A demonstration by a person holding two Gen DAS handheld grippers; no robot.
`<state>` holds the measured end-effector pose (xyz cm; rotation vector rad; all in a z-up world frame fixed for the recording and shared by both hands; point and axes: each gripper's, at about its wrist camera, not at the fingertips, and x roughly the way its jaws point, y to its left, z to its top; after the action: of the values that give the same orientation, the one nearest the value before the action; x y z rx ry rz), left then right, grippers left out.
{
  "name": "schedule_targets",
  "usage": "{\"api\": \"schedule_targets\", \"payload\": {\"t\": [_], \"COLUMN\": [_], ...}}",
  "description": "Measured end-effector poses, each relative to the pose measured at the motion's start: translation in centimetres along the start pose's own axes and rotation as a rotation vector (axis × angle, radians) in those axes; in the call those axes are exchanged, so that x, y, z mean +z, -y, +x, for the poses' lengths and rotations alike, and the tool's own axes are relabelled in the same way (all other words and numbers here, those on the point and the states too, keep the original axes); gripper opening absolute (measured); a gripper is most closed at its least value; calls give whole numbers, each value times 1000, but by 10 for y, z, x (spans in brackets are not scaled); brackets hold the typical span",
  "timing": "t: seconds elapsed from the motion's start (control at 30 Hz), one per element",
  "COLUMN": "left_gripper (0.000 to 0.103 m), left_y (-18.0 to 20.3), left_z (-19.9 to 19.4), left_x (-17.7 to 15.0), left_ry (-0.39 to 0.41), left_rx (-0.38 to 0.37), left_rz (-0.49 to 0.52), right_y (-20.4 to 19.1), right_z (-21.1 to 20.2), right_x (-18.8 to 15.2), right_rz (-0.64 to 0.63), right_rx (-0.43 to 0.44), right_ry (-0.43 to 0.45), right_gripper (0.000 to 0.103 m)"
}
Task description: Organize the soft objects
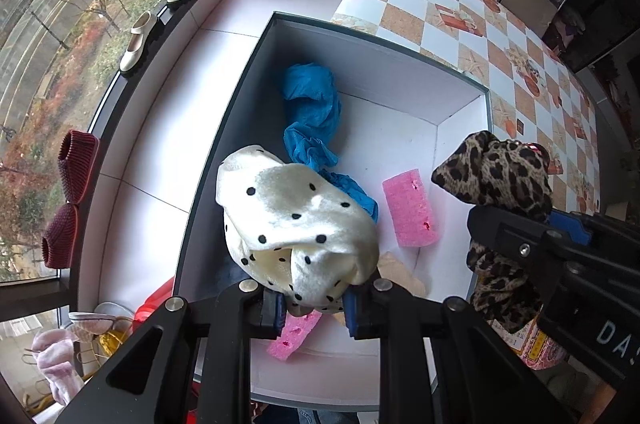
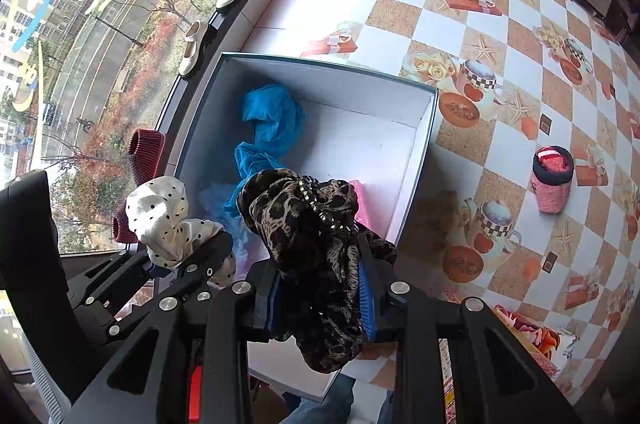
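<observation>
Evidently both tongs are loaded and poised over the open box [image 1: 460,103], which sits at the edge of the worktop [image 2: 500,23] beside the window ledge. The left tongs [image 1: 314,308] pinch a bunched cream polka-dot cloth [image 1: 296,220], held above the box's near-left corner so it would fall inside if let go. The right tongs [image 2: 320,298] clamp a crumpled leopard-print cloth [image 2: 316,236], hanging over the box's near edge. Already lying in the box are a blue cloth [image 1: 314,111] along the left wall and two pink sponges [image 1: 410,209], so the box seems to be the collecting place. A small pink knitted cup [image 2: 552,179] stands on the worktop, well apart from the box.
</observation>
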<state>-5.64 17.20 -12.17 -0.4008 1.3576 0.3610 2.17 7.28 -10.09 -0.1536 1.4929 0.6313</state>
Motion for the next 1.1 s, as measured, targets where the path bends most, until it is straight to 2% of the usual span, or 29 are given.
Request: {"api": "schedule_targets", "payload": {"t": [0.47, 0.5, 0.57, 0.6, 0.63, 0.67, 0.7, 0.73, 0.9, 1.03, 1.1], "left_gripper": [25, 28, 47, 68, 84, 84, 84, 84, 84, 85, 85], "left_y": [-3, -3, -3, -4, -4, -5, -5, -5, -8, -12, -14], "left_z": [6, 7, 6, 4, 1, -1, -3, -4, -11, -45, -61], "left_x": [-2, -2, -1, -1, -1, -1, -2, -2, -3, -8, -9], "left_ry": [-26, -28, -22, -12, -2, 8, 13, 16, 18, 146, 169], "left_rx": [12, 12, -3, -8, -7, 2, 15, 36, 124, 176, 203], "left_rz": [-7, -7, -16, -23, -27, -28, -27, -21, -30, -76, -93], "right_y": [-2, -2, -4, -5, -7, -8, -9, -10, -12, -10, -11], "right_z": [9, 11, 12, 14, 14, 13, 12, 9, -7, -27, -39], "right_x": [3, 4, 6, 6, 6, 6, 5, 4, 2, -2, -5], "right_rz": [-19, -22, -31, -45, -55, -64, -70, -77, -105, -109, -119], "right_rx": [7, 5, 9, 18, 24, 18, 11, 6, -14, -19, -21], "right_ry": [-25, -28, -36, -49, -55, -51, -44, -33, 6, 49, 72], "right_gripper": [31, 31, 31, 33, 42, 51, 71, 84, 86, 86, 87]}}
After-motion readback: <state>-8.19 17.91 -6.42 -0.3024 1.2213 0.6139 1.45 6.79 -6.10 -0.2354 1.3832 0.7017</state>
